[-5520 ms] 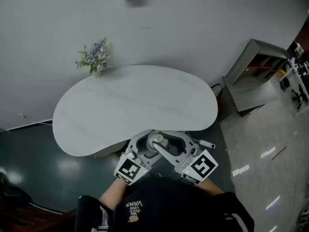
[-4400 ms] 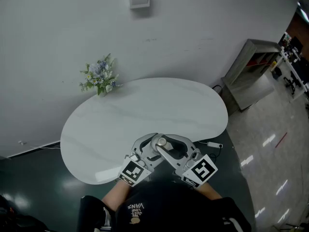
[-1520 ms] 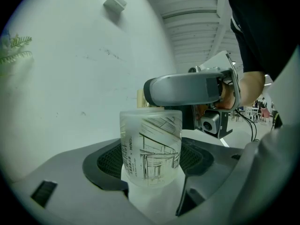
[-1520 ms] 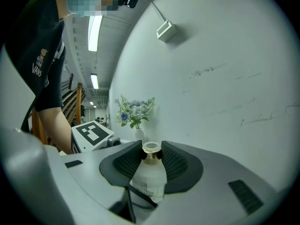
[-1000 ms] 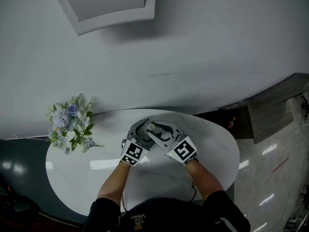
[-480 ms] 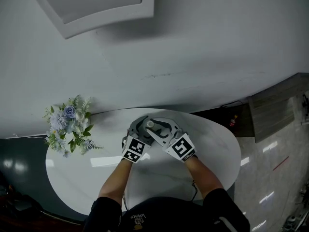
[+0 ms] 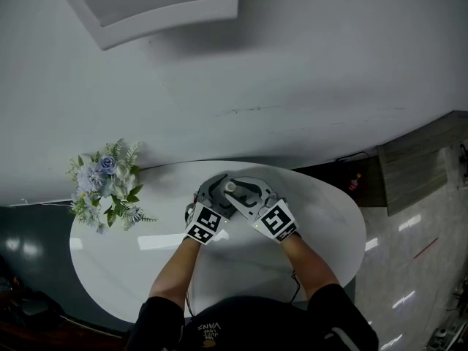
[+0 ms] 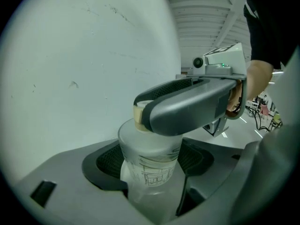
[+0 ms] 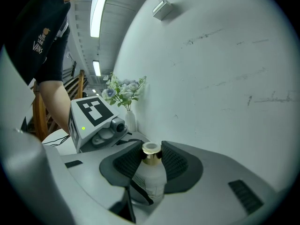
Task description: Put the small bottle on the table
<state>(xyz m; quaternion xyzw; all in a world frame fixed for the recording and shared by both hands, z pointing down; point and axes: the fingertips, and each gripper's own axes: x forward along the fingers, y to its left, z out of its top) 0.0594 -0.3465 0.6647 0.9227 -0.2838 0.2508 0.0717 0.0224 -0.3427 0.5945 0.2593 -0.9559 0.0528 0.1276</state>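
Note:
The small bottle [image 8: 149,165] is frosted white with a pale gold cap [image 9: 151,149] and stays upright. Both grippers hold it over the far part of the white table [image 7: 322,243], near the wall. My left gripper [image 8: 150,149] is shut on the bottle's body, with a ribbed pad on each side. My right gripper [image 9: 151,157] is shut on the neck and cap. In the head view the cap [image 7: 230,187] shows between the left gripper [image 7: 216,197] and the right gripper [image 7: 240,194]. The bottle's base is hidden, so whether it touches the table cannot be told.
A vase of blue and white flowers [image 7: 106,192] stands at the table's left end by the wall. A grey cabinet [image 7: 420,159] is on the floor at the right. A wall box [image 7: 153,2] hangs above. A cable [image 9: 56,139] lies on the table.
Across the earliest frames both grippers carried the bottle from the table's near edge to its far side. Over the last second they hardly moved.

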